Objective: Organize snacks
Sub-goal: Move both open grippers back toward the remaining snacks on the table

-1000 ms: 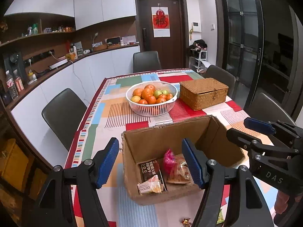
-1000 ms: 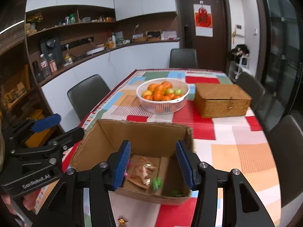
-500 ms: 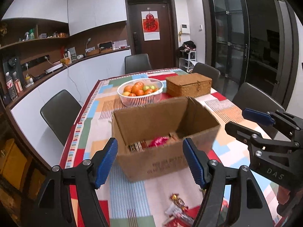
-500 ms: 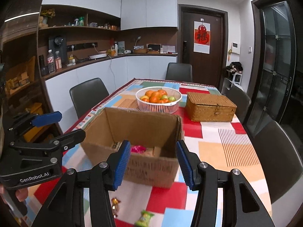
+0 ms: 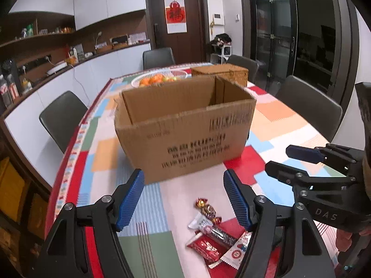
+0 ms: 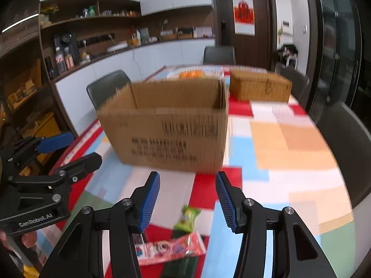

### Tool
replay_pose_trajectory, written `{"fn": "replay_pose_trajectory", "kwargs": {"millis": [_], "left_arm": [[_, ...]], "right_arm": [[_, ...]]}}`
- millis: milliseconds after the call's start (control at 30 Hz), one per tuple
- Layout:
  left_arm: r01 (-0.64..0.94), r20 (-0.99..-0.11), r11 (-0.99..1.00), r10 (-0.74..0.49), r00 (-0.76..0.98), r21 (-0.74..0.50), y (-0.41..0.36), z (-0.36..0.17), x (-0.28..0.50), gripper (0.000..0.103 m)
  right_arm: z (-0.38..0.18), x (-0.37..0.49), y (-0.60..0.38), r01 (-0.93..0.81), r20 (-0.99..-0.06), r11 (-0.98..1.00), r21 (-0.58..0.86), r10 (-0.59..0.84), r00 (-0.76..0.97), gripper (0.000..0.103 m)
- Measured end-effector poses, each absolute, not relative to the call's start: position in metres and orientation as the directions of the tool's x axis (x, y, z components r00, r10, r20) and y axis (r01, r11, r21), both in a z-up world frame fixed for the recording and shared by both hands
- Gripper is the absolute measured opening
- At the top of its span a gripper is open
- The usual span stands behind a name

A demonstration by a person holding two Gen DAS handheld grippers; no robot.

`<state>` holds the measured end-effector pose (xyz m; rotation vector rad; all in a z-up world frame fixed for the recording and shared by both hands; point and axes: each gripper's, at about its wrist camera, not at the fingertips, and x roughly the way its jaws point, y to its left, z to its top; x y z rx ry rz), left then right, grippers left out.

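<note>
An open cardboard box [image 5: 185, 125] stands on the patchwork tablecloth; it also shows in the right wrist view [image 6: 167, 125]. Its inside is hidden from here. My left gripper [image 5: 184, 199] is open and empty, low over loose snacks: a foil candy [image 5: 206, 208], a white-wrapped bar [image 5: 208, 227] and a red packet [image 5: 206, 247]. My right gripper [image 6: 187, 201] is open and empty above a green snack bar [image 6: 187, 216] and a pink packet [image 6: 171, 247]. Each gripper shows in the other's view: the right gripper [image 5: 299, 162] and the left gripper [image 6: 69, 150].
A white basket of oranges [image 5: 160, 78] and a wicker box [image 5: 220, 73] stand behind the cardboard box. Dark chairs [image 5: 62, 115] ring the table. The table's left edge [image 5: 69, 162] is near my left gripper.
Both grippers pulled back from over the box and dropped low toward the near table. The box's contents went out of sight and the loose snacks in front came into view.
</note>
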<state>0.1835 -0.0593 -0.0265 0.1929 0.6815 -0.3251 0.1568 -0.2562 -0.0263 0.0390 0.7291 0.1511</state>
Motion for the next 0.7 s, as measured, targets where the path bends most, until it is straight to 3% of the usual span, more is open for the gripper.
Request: {"fn": "replay_pose_trajectory", "kwargs": {"millis": [433, 700], "left_arm": [[0.421, -0.752, 0.907, -0.256, 0.608, 0.032, -0.071, -0.092, 0.194, 0.063], [0.445, -0.795, 0.895, -0.262, 0.548, 0.012, -0.079, -0.117, 0.211, 0.053]], "right_arm": [[-0.099, 0.173, -0.262, -0.101, -0.782, 0.982, 0.157, 0.186, 0.594, 0.051], [-0.126, 0.183, -0.267, -0.075, -0.822, 0.98, 0.185, 0.196, 0.534, 0.05]]}}
